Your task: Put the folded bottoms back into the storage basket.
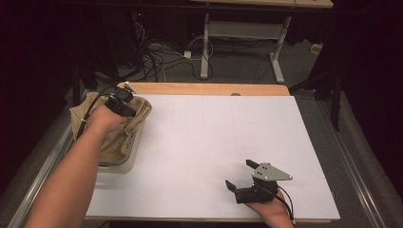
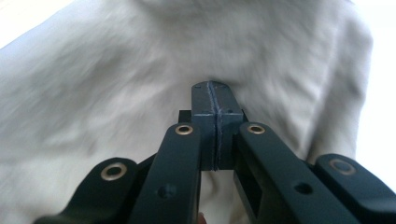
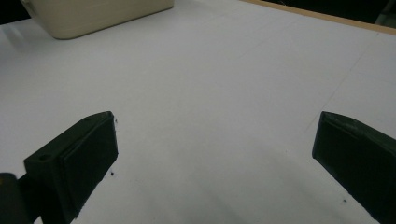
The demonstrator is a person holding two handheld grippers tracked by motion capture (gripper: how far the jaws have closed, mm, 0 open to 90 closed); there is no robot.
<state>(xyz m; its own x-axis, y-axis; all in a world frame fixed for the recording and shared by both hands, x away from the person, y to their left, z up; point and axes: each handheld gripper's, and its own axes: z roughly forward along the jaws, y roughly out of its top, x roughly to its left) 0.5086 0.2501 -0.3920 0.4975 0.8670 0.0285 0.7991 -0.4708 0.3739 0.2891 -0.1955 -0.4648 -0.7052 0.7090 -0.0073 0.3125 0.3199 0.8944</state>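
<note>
A tan cloth [image 1: 113, 138] lies heaped in a cream bin [image 1: 124, 163] at the table's left edge. My left gripper [image 1: 127, 100] is over the bin's far right corner, its jaws closed with a fold of the cloth [image 2: 93, 70] pinched at the tips [image 2: 212, 89]. The cloth hangs close behind the jaws. My right gripper [image 1: 239, 174] rests near the front edge of the white table sheet [image 1: 214, 133]. It is open wide, with nothing between its jaws [image 3: 215, 140].
The bin's corner [image 3: 93, 16] shows far off in the right gripper view. A wooden strip [image 1: 209, 89] borders the sheet's far side. Beyond it are desk legs [image 1: 205, 47] and cables on the floor. Metal rails run along both table sides.
</note>
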